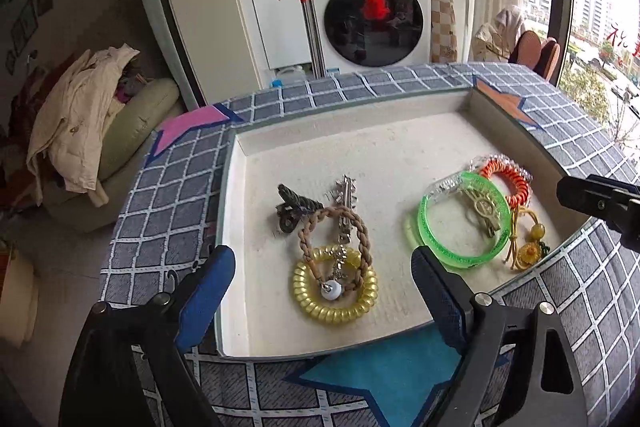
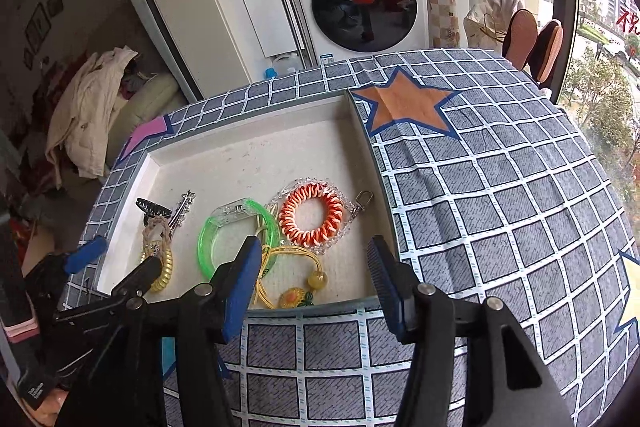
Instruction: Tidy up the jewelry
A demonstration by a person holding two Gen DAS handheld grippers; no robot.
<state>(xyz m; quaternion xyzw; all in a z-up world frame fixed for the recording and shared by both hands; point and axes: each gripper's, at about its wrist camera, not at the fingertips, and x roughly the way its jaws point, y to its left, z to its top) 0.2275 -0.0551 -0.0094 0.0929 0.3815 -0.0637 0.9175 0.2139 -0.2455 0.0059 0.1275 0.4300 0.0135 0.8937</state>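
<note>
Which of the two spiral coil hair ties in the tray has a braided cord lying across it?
The yellow spiral coil hair tie; the orange-and-white one has no braided cord.

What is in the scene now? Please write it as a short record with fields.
container: white tray on checked tablecloth
left group: yellow coil band, braided cord loop, dark claw clip, silver clip
right group: green bangle, orange coil band, clear bead chain, yellow cord charm
left gripper: open, empty
right gripper: open, empty
</note>
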